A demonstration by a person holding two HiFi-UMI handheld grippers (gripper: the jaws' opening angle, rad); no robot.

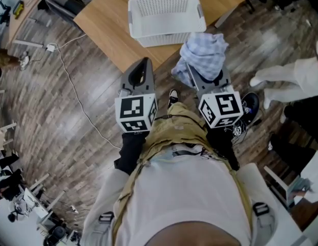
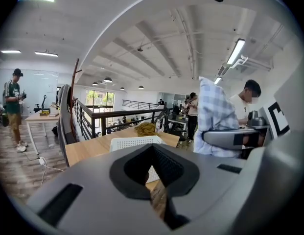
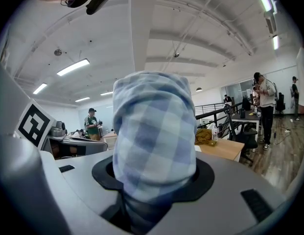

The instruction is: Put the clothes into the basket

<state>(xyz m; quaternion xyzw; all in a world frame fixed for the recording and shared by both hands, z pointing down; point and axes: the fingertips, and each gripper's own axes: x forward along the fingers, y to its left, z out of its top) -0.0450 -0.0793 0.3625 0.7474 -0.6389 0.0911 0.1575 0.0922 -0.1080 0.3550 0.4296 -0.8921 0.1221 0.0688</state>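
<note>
Head view, wooden table (image 1: 102,24), white basket (image 1: 169,36), plank floor (image 1: 71,101)

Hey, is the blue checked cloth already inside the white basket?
No, the blue checked cloth is clamped in the right claw, on the near side of the white basket, not inside it.
</note>
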